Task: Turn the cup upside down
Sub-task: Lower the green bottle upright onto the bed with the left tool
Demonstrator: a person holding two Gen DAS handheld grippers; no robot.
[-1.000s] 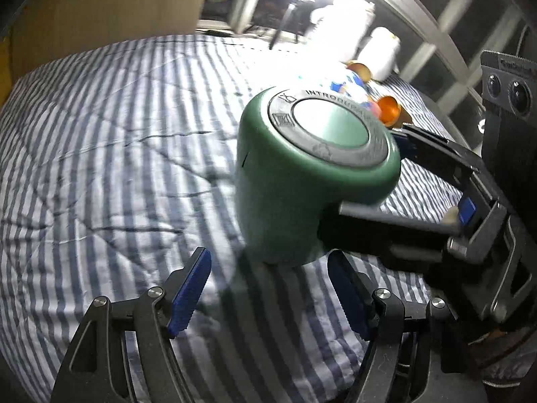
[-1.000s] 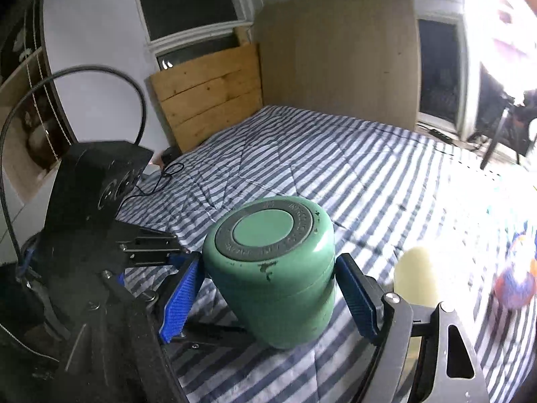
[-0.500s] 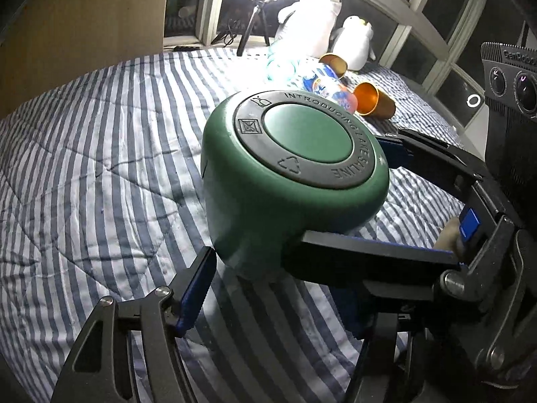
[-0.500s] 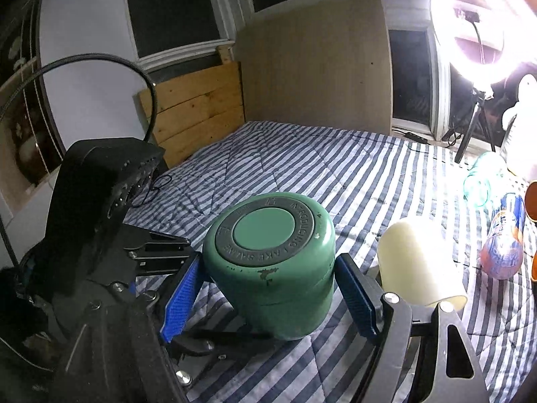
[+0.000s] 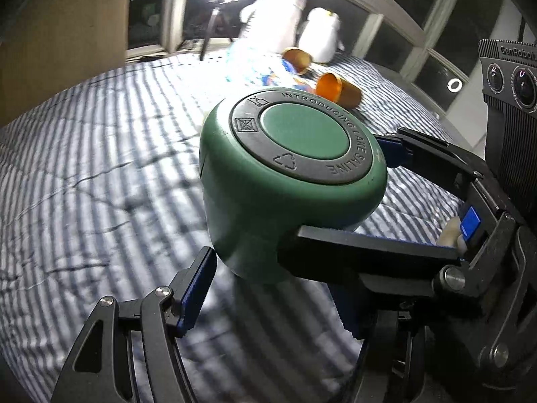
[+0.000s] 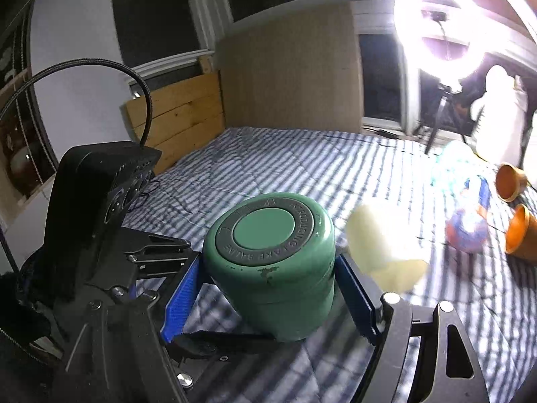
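Observation:
A green cup [image 5: 268, 201] is upside down, its dark-ringed base up, held above the striped bed [image 5: 84, 168]. My right gripper [image 6: 268, 295] is shut on the green cup [image 6: 272, 268], its blue pads on both sides. In the left wrist view the right gripper's black fingers [image 5: 369, 255] clasp the cup from the right. My left gripper [image 5: 272, 299] is open just below and in front of the cup, its left pad [image 5: 196, 292] near the cup's lower edge; whether it touches is unclear.
A pale yellow cup [image 6: 382, 252] lies on the bed right of the green cup. Two orange cups [image 6: 517, 231], a colourful ball [image 6: 466, 228], plush toys [image 5: 285, 16] and a ring light [image 6: 439, 23] stand at the far side. A wooden headboard [image 6: 181, 117] is at the back.
Both views have swung towards the window side. The green cup, still gripped by the right gripper, now sits closer to and above the left gripper's open fingers.

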